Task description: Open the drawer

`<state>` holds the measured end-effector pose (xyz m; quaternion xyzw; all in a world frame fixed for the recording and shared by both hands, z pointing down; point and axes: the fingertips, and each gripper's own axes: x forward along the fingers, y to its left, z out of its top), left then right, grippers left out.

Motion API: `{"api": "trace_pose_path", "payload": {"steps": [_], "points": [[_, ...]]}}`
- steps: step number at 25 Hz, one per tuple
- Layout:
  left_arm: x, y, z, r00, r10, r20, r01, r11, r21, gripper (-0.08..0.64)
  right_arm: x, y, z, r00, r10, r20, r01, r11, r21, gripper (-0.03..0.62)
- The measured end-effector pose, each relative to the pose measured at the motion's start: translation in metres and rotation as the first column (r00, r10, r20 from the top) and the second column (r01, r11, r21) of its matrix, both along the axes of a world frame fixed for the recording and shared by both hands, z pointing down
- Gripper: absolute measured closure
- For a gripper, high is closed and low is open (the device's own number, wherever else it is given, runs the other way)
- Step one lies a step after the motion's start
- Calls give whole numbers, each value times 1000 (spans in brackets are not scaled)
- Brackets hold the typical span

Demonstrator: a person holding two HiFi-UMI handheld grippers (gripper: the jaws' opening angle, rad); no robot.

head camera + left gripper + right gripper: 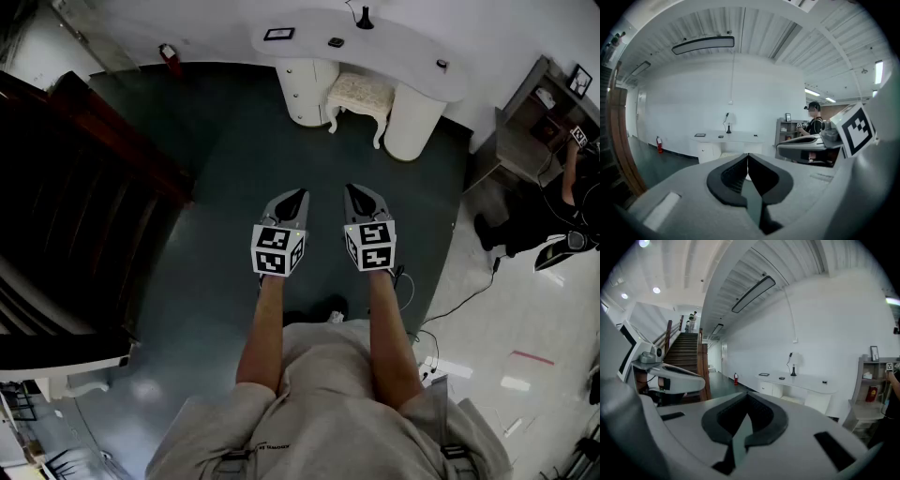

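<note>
Head view puts the white rounded drawer pedestal [302, 91] at 12 o'clock, under the left end of a curved white desk [394, 56] against the far wall. Its drawers look shut, and it is well apart from both grippers. A cream padded stool [361, 94] stands just beside it at 3 o'clock, between the desk's two supports, and a black desk lamp [364, 17] sits on the desktop. Nearer the person, above the dark grey floor [234, 169], the left gripper [296, 197] and the right gripper [356, 193] are held side by side, both pointing toward 12 o'clock. Each gripper view shows its jaws pressed together at the tips with nothing between them. A dark wooden staircase [66, 187] fills 9 o'clock, and a red fire extinguisher [169, 56] stands at 11 o'clock by the wall.
</note>
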<state>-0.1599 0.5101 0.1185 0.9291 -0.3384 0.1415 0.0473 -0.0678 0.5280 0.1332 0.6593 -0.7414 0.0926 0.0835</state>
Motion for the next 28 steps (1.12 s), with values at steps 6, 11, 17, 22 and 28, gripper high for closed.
{"api": "trace_pose_path", "payload": {"steps": [6, 11, 17, 22, 28], "points": [[10, 2, 6, 1000, 3, -27, -4, 999, -46, 549, 14, 1, 4, 1000, 7, -30, -8, 1000, -13, 578], [27, 9, 31, 998, 40, 49, -35, 994, -107, 549, 27, 3, 16, 1000, 1, -1, -2, 999, -49, 578], [16, -6, 37, 999, 27, 23, -24, 991, -130, 549, 16, -12, 6, 993, -43, 114, 41, 999, 16, 577], [-3, -34, 39, 1000, -17, -25, 13, 989, -146, 549, 1, -35, 7, 983, -73, 169, 69, 997, 33, 577], [-5, -77, 25, 998, -40, -52, 34, 993, -111, 549, 6, -67, 15, 980, -66, 189, 62, 998, 25, 577]]}}
